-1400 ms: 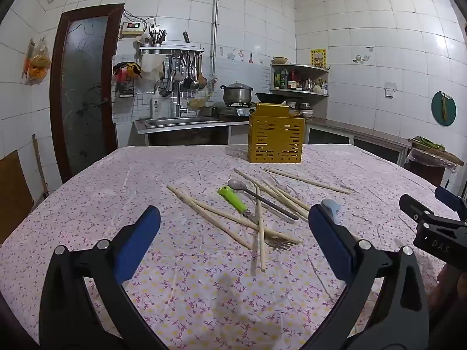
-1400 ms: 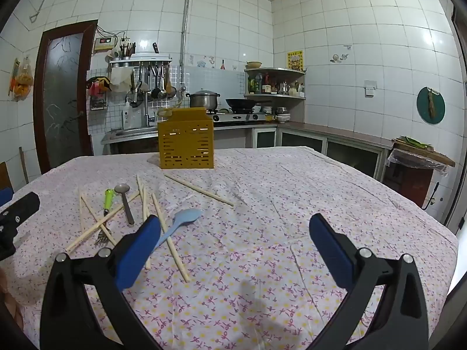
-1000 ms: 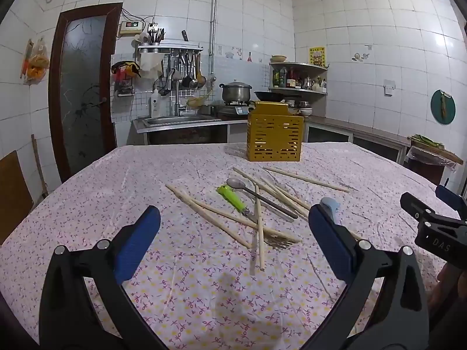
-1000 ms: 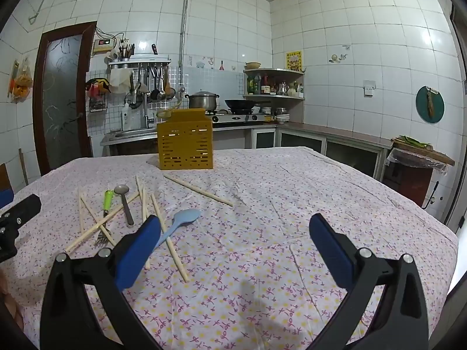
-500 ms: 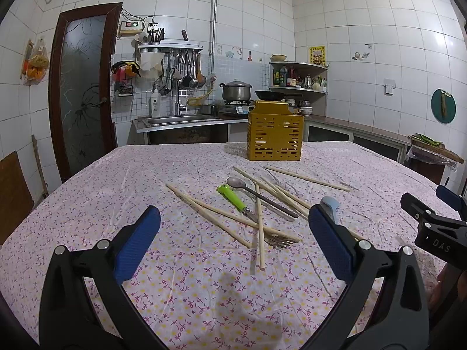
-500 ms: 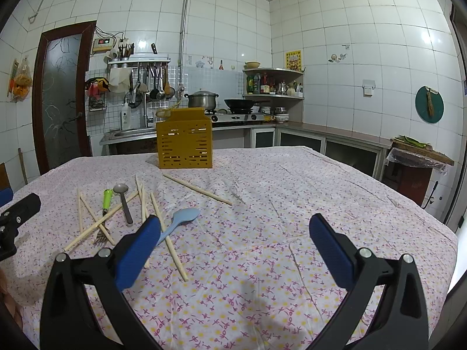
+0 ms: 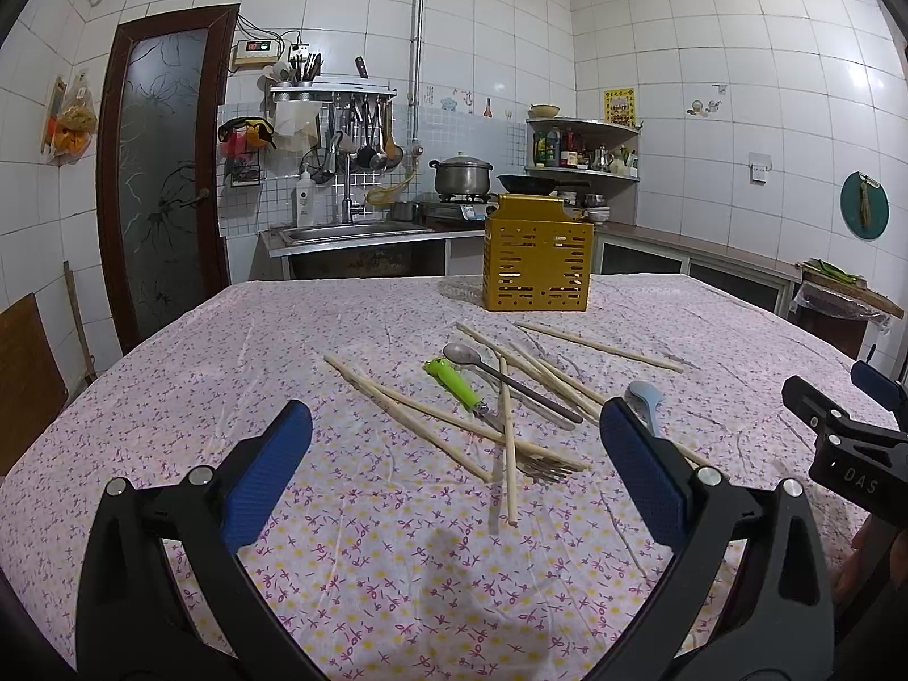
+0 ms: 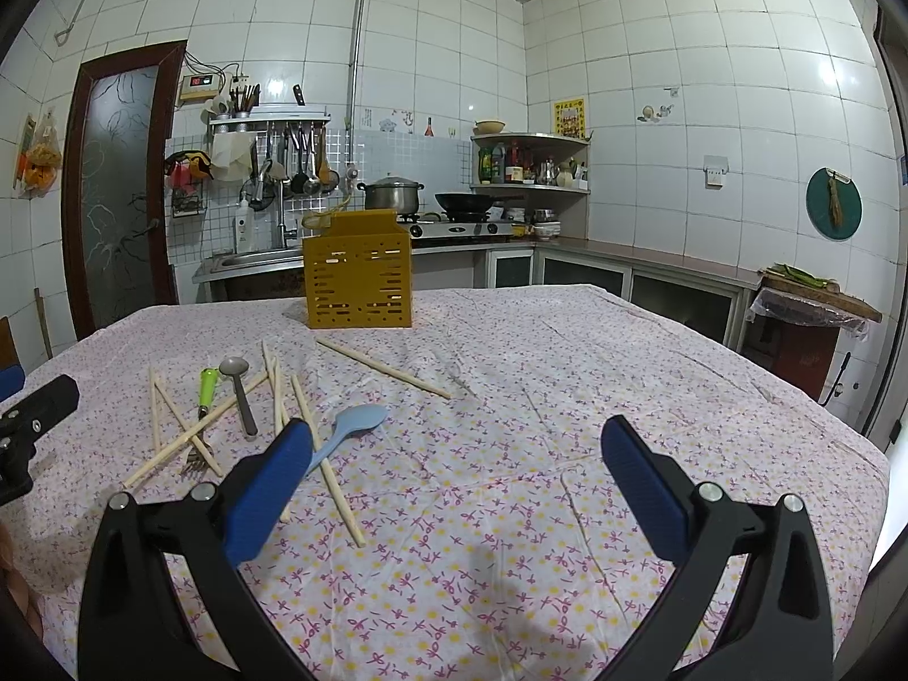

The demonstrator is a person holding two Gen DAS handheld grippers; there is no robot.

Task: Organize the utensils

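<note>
Start of task, nothing picked yet. Left gripper (image 7: 454, 442) and right gripper (image 8: 454, 454) released, empty. Chopsticks (image 7: 414, 403), fork (image 7: 459, 391), metal spoon (image 7: 499, 374), blue spoon (image 8: 349, 425) scattered before yellow holder (image 7: 536, 252). Next: reach, grasp one.

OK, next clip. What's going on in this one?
A person holds two grippers over a table with a floral cloth, and neither has picked anything up. The left gripper and right gripper are both open and empty. Chopsticks, a metal spoon, a green-handled fork and a blue spoon lie scattered. The yellow utensil holder stands behind them.
</note>
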